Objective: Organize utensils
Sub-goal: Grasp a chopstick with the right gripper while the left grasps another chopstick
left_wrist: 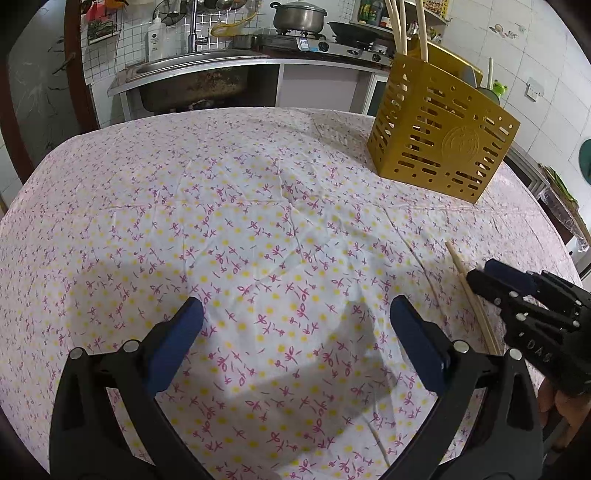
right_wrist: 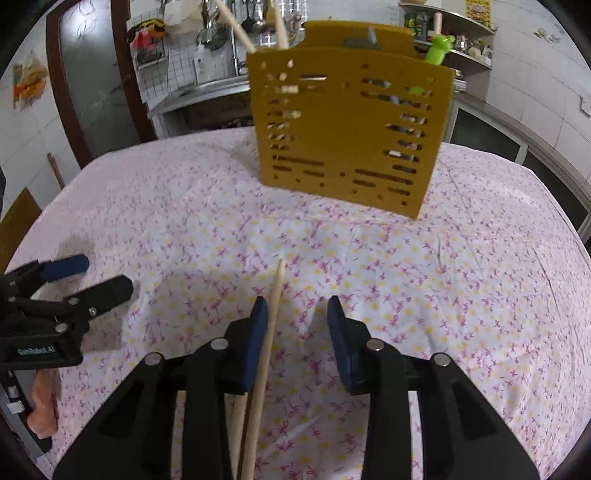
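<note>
Right gripper [right_wrist: 297, 306]: black plastic arms with flat dark-blue pads, spread apart and pinching nothing. Between the pads, two chopsticks [right_wrist: 271, 321] of pale smooth wood, round and long, narrowing to a thin tip. Close against the left pad, well apart from the right one. Seen from the left wrist camera as two thin sticks [left_wrist: 469, 291] flat on the cloth near the right edge of the surface, just beside the tips of the right gripper [left_wrist: 484, 275].

Left gripper [left_wrist: 295, 310]: same black arms and blue pads, opened wide, only cloth between them, toward the near edge.

Tablecloth [left_wrist: 221, 221]: thin white fabric, wrinkled, printed with small pink flowers and yellow dots.

Utensil holder [right_wrist: 347, 136]: mustard-yellow box with flat walls cut through by rows of slots and round holes, upright toward the far right corner of the surface. More pale chopsticks [left_wrist: 399, 29] standing out of its top, leaning.
</note>
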The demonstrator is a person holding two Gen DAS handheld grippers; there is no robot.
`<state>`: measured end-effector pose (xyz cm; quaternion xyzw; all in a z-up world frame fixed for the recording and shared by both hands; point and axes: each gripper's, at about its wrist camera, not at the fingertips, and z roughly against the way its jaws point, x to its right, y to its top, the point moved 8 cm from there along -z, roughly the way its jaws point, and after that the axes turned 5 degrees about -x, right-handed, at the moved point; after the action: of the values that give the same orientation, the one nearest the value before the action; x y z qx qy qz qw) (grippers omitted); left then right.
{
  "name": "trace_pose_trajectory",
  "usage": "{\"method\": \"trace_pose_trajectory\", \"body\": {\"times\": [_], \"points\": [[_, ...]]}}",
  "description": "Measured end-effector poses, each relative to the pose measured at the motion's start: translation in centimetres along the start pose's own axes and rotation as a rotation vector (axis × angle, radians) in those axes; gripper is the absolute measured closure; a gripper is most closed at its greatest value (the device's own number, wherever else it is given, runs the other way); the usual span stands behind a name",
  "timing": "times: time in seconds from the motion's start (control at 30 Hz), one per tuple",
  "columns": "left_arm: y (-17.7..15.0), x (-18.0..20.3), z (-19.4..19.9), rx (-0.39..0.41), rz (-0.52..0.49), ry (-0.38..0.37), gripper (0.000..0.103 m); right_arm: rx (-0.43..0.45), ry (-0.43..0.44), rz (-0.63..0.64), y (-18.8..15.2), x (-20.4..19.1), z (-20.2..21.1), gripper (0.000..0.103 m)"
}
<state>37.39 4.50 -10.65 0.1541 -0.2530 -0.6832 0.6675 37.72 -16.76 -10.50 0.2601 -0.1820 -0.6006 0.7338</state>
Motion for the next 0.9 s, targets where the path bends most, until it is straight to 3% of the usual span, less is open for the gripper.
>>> {"method": "trace_pose_trajectory", "body": {"times": [0.3, 0.37, 0.47, 0.67, 0.9], "points": [[-0.1, -0.2, -0.2, -0.006, 0.008, 0.0, 0.005, -0.053, -0.069, 0.04, -0.2, -0.6, -0.5, 0.074], [-0.1, -0.1, -0.2, -0.007, 0.005, 0.004, 0.005, -0.064, -0.066, 0.054, 0.1, -0.9, -0.6, 0.09], [-0.1, 0.1, -0.1, -0.007, 0.002, 0.016, 0.005, -0.077, -0.049, 0.063, 0.7, -0.8, -0.7, 0.097], [-0.5, 1.8, -0.3, -0.063, 0.036, -0.033, 0.005, -0.072, -0.024, 0.03, -0.2, 2.6, 0.7, 0.097], [-1.2, 6.7, -0.1, -0.121, 0.052, -0.102, 0.005, -0.041, -0.018, -0.041, -1.1, 7.4, 2.0, 0.097]]}}
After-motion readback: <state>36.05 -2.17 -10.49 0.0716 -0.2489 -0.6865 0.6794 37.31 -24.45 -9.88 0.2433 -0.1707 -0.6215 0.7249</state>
